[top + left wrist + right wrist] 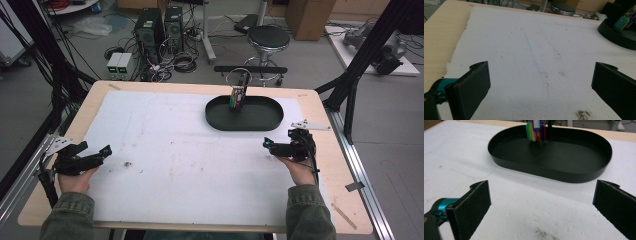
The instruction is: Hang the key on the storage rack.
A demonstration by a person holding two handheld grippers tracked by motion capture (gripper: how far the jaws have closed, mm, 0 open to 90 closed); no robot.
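Note:
A black oval tray lies on the white mat at the back, right of centre. A bunch of coloured tags hangs on a ring from a small stand in the tray. My left gripper rests low over the mat's left side, jaws wide apart, nothing between them. My right gripper hovers in front of the tray's right end, also open and holding nothing.
A white mat covers most of the wooden table. A dirt smudge marks the mat near my left gripper. Behind the table stand a stool, computer towers and cables on the floor.

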